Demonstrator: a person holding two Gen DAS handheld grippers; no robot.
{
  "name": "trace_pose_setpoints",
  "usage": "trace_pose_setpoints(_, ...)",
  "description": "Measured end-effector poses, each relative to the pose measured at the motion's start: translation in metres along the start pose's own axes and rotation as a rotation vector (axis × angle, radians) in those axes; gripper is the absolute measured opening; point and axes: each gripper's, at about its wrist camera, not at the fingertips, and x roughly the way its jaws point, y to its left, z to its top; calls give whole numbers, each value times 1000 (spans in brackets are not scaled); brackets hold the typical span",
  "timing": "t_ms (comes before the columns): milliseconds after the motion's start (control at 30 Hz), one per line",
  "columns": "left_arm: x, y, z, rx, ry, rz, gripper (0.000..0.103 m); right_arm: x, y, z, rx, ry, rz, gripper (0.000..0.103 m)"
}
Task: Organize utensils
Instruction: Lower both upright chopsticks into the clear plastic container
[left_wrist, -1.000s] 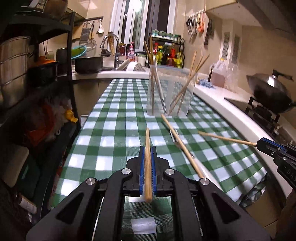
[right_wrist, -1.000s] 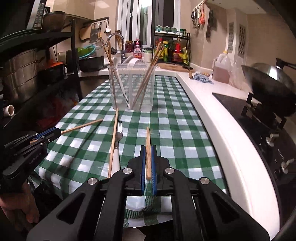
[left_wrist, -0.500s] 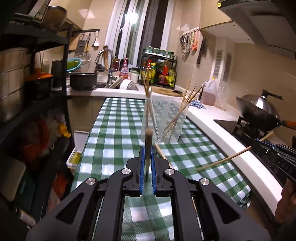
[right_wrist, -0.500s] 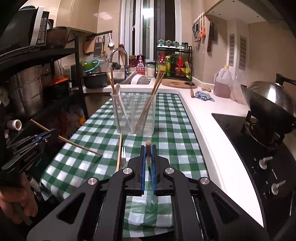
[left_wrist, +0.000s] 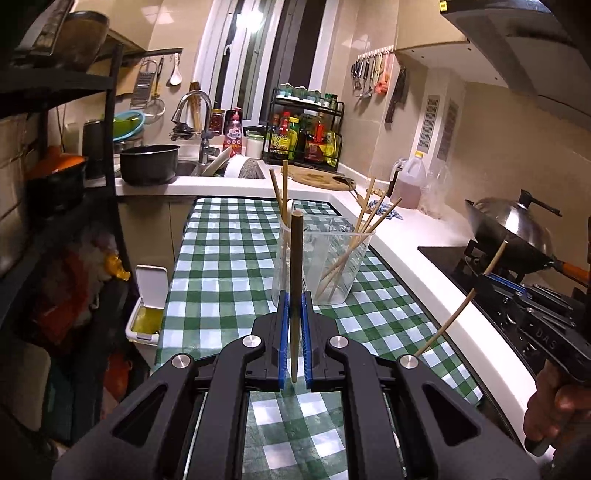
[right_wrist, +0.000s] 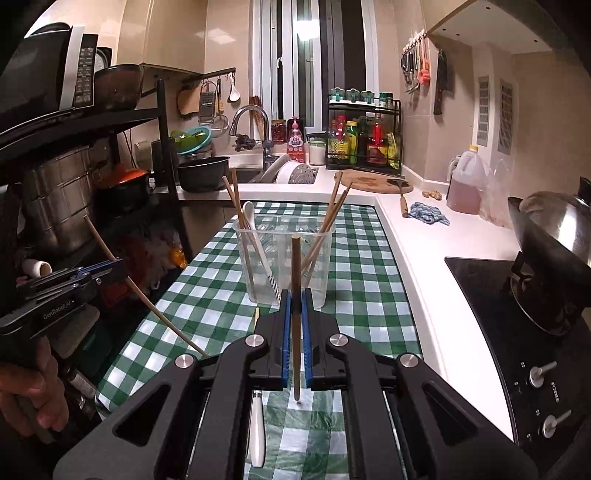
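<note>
Both grippers clamped tight rn, each w/ one chopstick pinched between the blue pads. Left gripper (left_wrist: 294, 317) has its chopstick (left_wrist: 295, 258) standing nearly upright in its own cam, top end poking up in front of the clear holder (left_wrist: 332, 266), bottom end hanging just below the pads. Right gripper (right_wrist: 295, 317) is the same deal, its chopstick (right_wrist: 295, 280) vertical between shut jaws.

What changed: a sec ago both sticks were lying low, pretty much flat over the checked cloth (left_wrist: 221, 258). Now both are lifted well clear of it and tipped up on end, and the holder sits lower in each view, so I've brought both hands up. Imo that means pickup is done and I'm in the carry phase, lining up to drop them in.

Outward from there: holder is straight ahead on the cloth, near but not touching either stick afaict. It already has a few chopsticks leaning on each side, plus a white spoon (right_wrist: 248, 210) on the left side in the right cam. Still loose on the cloth, seen under the right gripper: a white-handled utensil (right_wrist: 256, 428), head hidden, and the tip of one more chopstick (right_wrist: 256, 317) peeking out by the left jaw. So not finished.

Wok (right_wrist: 554, 229) off to the right on the stove, well apart from all this.
</note>
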Motion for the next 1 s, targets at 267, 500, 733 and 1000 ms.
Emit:
trace_pose_setpoints(267,8,9,37,-10,38,27,6,5,-6,30,2,-27,5,6)
trace_pose_setpoints(500,13,16,76,-16,45,33,6,3,-13,76,7,-82,12,6)
trace_pose_setpoints(733,16,21,119,-20,21,-10,6,3,-15,133,0,-159,28,6)
trace_pose_setpoints(1000,18,14,171,-29,-81,-78,6,20,-8,186,-33,-231,26,6)
